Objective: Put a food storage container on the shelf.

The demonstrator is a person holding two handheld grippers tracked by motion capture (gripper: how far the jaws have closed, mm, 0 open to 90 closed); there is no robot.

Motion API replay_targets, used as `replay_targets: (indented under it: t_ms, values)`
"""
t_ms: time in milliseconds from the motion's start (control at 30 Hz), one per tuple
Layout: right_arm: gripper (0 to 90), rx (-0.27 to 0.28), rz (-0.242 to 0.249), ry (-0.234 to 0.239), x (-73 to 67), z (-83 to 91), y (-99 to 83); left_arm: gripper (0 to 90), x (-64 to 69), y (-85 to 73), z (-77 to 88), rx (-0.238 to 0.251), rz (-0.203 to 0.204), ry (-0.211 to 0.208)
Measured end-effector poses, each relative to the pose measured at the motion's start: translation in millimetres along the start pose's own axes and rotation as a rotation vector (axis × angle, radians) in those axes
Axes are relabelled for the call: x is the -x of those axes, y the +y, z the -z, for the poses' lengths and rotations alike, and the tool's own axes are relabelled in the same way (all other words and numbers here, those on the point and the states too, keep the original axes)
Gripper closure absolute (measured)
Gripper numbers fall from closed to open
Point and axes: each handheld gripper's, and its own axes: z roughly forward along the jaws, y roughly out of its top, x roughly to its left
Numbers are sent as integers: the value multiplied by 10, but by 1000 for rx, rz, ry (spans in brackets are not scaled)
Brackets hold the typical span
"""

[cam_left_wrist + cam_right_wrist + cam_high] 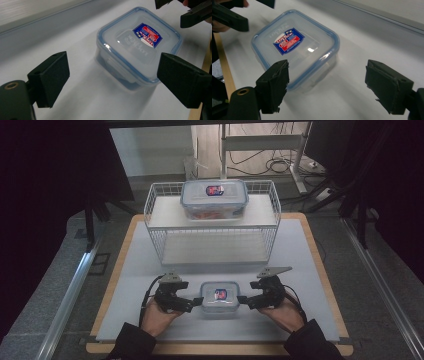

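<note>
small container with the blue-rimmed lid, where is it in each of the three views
High view: small container low centre, on the table between the two grippers.
Left gripper view: upper right of centre, beyond the open jaws.
Right gripper view: upper left of centre, beyond the open jaws.
Shared landmark: the red and blue label on its lid.

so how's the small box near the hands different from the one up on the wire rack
The small box is squarish and sits low on the white mat; the rack box is larger, oblong, and rests on the upper shelf of the wire rack. The small box looks empty, while something orange-red shows through the rack box. The left tongs and right tongs flank the small box; the rack box stands alone. Both are clear with blue-edged lids and a red-and-blue label.
</note>
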Motion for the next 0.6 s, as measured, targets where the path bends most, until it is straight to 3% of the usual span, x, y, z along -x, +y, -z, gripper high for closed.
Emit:
replay_targets:
  t_ms: [200, 400, 467, 600]
  values:
    - [169, -36, -26, 54, 18, -160, 38, 94, -22, 42, -200, -38, 37, -54]
    - [180, -75, -61, 135, 6, -302, 54, 95, -37, 30, -334, -55, 81, -166]
    - [177, -88, -75, 164, -3, -331, 49, 105, -4, 27, -343, -60, 91, -168]
    - [208, -101, -65, 164, -31, -307, 44, 124, 77, 42, -290, -80, 69, -127]
